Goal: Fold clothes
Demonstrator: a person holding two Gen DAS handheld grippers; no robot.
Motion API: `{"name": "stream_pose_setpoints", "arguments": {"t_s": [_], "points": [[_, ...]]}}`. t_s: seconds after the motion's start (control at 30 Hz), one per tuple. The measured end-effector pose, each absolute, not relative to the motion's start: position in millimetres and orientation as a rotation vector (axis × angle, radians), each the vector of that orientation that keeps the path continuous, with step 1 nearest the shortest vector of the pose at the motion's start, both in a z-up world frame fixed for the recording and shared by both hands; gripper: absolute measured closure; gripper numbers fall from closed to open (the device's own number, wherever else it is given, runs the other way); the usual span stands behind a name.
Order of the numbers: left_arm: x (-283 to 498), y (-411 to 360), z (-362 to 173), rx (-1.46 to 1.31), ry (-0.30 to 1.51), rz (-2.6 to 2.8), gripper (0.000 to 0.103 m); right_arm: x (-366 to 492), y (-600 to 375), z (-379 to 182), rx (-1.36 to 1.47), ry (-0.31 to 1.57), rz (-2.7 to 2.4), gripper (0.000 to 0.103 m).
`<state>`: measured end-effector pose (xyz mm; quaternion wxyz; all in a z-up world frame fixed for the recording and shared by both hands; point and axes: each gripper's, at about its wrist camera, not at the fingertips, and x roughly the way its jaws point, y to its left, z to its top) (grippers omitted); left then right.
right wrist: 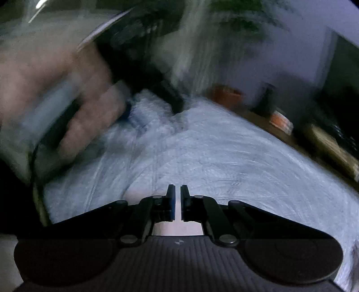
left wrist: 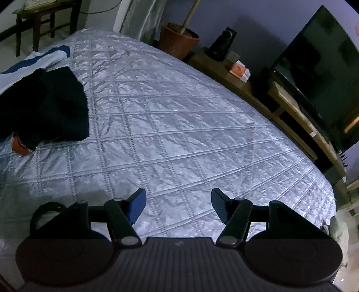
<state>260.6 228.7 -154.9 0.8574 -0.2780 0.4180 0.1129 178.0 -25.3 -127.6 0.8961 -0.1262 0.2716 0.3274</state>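
A dark navy garment [left wrist: 44, 103] lies crumpled at the left of the silver quilted bedspread [left wrist: 179, 125]. Behind it sits a white and blue garment [left wrist: 33, 63], and an orange piece [left wrist: 21, 146] peeks out under the dark one's near edge. My left gripper [left wrist: 177, 202] hovers open over bare bedspread, well to the right of the clothes, with nothing between its blue pads. The right wrist view is badly blurred. In it, my right gripper [right wrist: 178, 191] is shut with nothing in it, above the bedspread [right wrist: 224, 157]. A hand [right wrist: 85, 116] holding the other gripper shows at the left.
Beyond the bed's far edge stand a terracotta plant pot [left wrist: 179, 40], a dark speaker-like device [left wrist: 224, 45], an orange box [left wrist: 240, 70] on a low wooden bench [left wrist: 291, 112] and a television [left wrist: 320, 74]. A wooden stool [left wrist: 44, 20] stands at the top left.
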Motion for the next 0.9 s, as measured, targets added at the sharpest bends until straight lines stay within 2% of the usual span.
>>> {"name": "stream_pose_setpoints", "arguments": {"t_s": [0.13,0.23,0.27,0.33,0.37,0.4,0.53,0.63,0.7,0.77,0.9], "points": [[264,220,-157,-0.569,0.888,0.218,0.043,202,-115,-113,0.091,0.562,0.43,0.097],[266,217,-159,-0.564,0.896,0.22,0.043,209,-141,-125,0.037,0.633,0.34,0.094],[266,216,-159,-0.563,0.897,0.221,0.043,210,-142,-128,0.005,0.652,0.343,0.087],[267,215,-159,-0.564,0.895,0.226,0.042,197,-111,-132,-0.108,0.671,0.55,0.065],[268,215,-159,-0.566,0.893,0.23,0.042,186,-91,-135,-0.188,0.664,0.658,0.04],[269,215,-158,-0.568,0.892,0.234,0.042,173,-69,-142,-0.313,0.644,0.741,0.027],[270,217,-158,-0.582,0.886,0.241,0.042,121,-10,-183,-0.887,0.504,0.895,0.027],[271,218,-157,-0.586,0.884,0.237,0.042,117,-5,-200,-0.942,0.543,0.922,0.027],[270,220,-157,-0.593,0.883,0.239,0.042,129,-2,-200,-0.84,0.624,0.919,0.02],[269,224,-157,-0.602,0.882,0.246,0.042,135,5,-204,-0.822,0.639,0.883,0.02],[268,231,-156,-0.62,0.875,0.255,0.042,132,19,-209,-0.913,0.539,0.827,0.022]]}}
